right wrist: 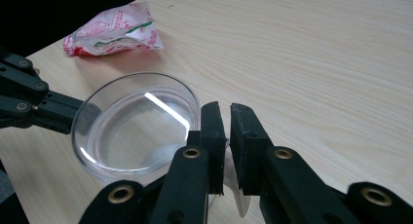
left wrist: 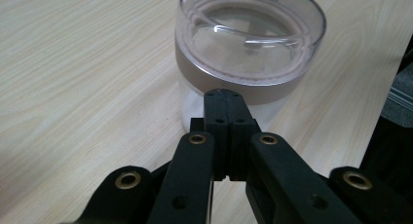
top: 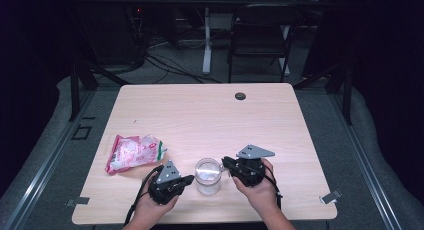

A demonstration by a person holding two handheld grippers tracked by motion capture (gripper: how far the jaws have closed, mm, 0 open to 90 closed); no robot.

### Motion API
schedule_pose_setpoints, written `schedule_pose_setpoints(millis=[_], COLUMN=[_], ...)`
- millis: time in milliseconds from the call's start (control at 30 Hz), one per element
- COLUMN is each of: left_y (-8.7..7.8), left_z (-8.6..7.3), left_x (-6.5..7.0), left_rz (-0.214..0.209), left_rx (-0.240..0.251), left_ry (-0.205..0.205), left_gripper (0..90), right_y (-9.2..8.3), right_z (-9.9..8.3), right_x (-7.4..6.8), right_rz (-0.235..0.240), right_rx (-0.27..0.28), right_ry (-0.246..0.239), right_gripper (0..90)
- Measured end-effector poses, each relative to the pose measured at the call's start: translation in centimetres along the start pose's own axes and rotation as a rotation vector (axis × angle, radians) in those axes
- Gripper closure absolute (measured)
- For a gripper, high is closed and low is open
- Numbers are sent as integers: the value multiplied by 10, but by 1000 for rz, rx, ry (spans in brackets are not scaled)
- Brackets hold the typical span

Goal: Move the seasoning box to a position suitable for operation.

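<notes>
A clear glass mug (top: 207, 176) with a clear lid (left wrist: 251, 34) stands near the table's front edge, between my two grippers. My left gripper (top: 191, 179) is shut with nothing in it. Its joined tips (left wrist: 221, 93) rest against the mug's side just below the brownish band (left wrist: 229, 78) of the lid. My right gripper (top: 224, 162) comes in from the mug's right. Its jaws (right wrist: 228, 112) stand a narrow gap apart, pressed on the mug's clear handle (right wrist: 241, 197). The left gripper (right wrist: 29, 102) also shows in the right gripper view, on the far side of the mug (right wrist: 134, 129).
A crumpled red and white snack packet (top: 134, 152) lies left of the mug, also in the right gripper view (right wrist: 114, 30). A small dark round plug (top: 240, 96) sits in the tabletop at the back. A chair (top: 260, 35) stands beyond the table.
</notes>
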State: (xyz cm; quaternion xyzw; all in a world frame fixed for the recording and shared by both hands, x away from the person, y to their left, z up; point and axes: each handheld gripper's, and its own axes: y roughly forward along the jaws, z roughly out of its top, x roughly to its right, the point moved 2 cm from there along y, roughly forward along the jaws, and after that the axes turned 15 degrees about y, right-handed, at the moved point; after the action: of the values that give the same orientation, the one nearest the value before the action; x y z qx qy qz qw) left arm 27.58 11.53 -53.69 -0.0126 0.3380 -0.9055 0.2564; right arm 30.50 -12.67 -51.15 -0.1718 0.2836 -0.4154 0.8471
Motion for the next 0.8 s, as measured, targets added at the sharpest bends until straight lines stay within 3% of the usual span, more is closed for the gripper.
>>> schedule_pose_setpoints(millis=[800], left_y=[-4], left_z=[6], left_x=[1], left_rz=[-15], left_rx=[41], left_ry=[-8], left_gripper=[900], right_y=[-1], right_z=[-2], right_x=[-1], right_rz=[-12], right_rx=[12], right_ry=[-18], right_gripper=[822])
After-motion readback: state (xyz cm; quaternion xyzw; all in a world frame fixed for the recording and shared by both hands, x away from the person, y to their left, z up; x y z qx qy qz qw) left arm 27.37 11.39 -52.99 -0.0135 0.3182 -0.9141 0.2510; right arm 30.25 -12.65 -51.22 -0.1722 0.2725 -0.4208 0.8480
